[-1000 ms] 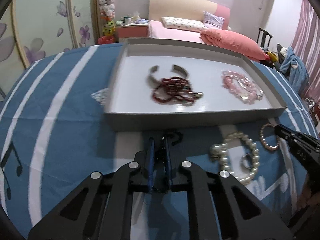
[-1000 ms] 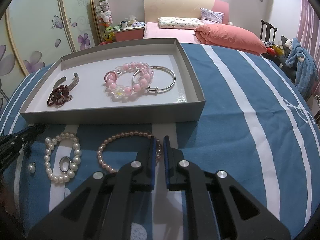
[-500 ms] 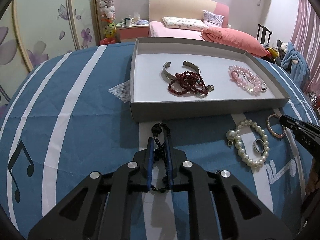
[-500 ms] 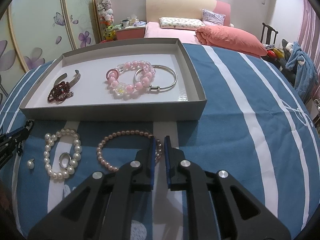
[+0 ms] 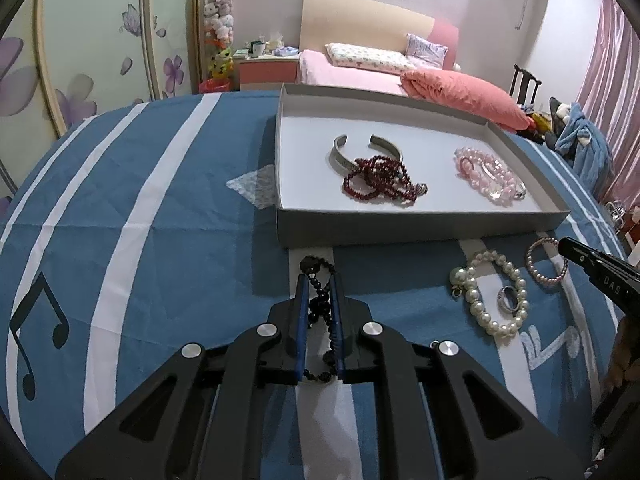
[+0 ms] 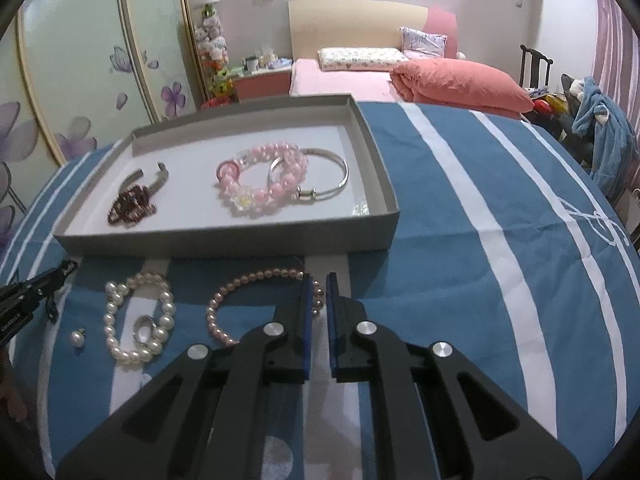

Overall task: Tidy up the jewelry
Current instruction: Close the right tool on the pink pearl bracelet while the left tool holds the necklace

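Observation:
My left gripper is shut on a black bead bracelet and holds it just in front of the grey tray. The tray holds a silver cuff, a dark red bead strand, a pink bead bracelet and a silver bangle. On the cloth lie a white pearl bracelet around a silver ring, a loose pearl earring and a small pink pearl bracelet. My right gripper is shut and empty, over that pink pearl bracelet's right side.
The table has a blue cloth with white stripes. Behind it stand a bed with a pink quilt, a nightstand and a wardrobe with flower doors. A chair with blue clothes is at the right.
My left gripper has pulled back and to the left from the tray with the black bracelet in it. My right gripper has barely moved.

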`<state>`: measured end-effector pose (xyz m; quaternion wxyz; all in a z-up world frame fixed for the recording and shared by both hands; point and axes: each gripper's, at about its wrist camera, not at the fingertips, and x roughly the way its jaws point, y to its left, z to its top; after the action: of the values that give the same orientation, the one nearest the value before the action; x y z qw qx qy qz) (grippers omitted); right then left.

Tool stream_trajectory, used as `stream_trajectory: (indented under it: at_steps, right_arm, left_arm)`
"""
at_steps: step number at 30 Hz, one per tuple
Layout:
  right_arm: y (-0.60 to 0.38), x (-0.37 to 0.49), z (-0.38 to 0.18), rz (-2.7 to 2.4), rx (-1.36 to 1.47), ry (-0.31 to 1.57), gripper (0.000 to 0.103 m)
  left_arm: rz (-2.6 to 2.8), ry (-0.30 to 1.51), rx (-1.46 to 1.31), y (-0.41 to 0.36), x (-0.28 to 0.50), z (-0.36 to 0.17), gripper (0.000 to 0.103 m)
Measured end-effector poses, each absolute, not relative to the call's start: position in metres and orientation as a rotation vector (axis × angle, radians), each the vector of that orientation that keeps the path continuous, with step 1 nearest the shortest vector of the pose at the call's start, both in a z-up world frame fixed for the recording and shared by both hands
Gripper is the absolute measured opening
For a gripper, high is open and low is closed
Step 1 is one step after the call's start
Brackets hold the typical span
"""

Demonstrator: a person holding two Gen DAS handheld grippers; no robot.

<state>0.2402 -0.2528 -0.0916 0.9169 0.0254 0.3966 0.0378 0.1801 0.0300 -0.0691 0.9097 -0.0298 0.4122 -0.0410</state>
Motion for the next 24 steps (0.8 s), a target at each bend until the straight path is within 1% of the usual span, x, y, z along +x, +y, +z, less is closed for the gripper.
stream_trajectory:
  at_steps: [5, 18, 24]
  right_arm:
    - [-0.2559, 0.2351, -0.0821, 0.091, 0.066, 0.780, 0.007]
    - [-0.2572, 0.2334, -0.0855, 0.091, 0.070, 0.783, 0.007]
    - [-0.2587, 0.2289, -0.0800, 0.101, 0.084, 0.744, 0.007]
  left_arm:
    - [-0.095, 0.828, -0.060, 0.0287, 0.1773, -0.0638, 0.011]
    - [-0.090, 0.835, -0.066, 0.0265, 0.1782, -0.0653, 0.011]
    - [-0.091, 0.817, -0.079, 0.0276, 0.1761, -0.0628, 0.011]
